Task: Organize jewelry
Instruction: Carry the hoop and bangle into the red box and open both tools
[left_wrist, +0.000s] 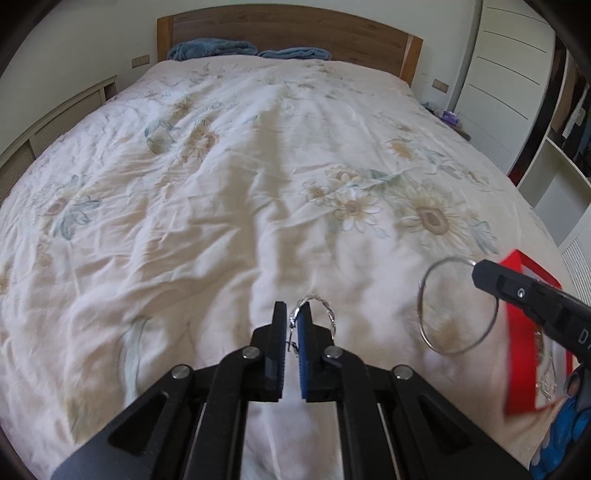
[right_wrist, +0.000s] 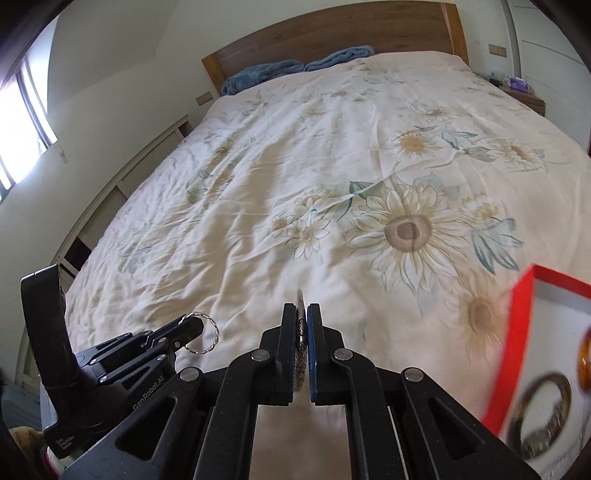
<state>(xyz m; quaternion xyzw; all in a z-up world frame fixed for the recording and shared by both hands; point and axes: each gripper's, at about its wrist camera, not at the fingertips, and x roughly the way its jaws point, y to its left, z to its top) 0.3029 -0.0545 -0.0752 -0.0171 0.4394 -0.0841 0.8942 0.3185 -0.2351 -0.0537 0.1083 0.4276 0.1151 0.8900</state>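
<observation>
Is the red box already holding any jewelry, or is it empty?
Not empty. The red-rimmed jewelry box holds a dark round bangle and an amber piece on its white lining.

A home bedroom: a wide bed (left_wrist: 236, 177) spread with a cream sunflower-print quilt (right_wrist: 369, 206) fills the room, backed by a wooden headboard (left_wrist: 288, 33) with folded blue blankets (left_wrist: 212, 50) against it. White wardrobe doors (left_wrist: 517, 81) stand along one side, a bedside table (right_wrist: 524, 96) holds small items, and daylight enters through a window (right_wrist: 18, 125).
</observation>
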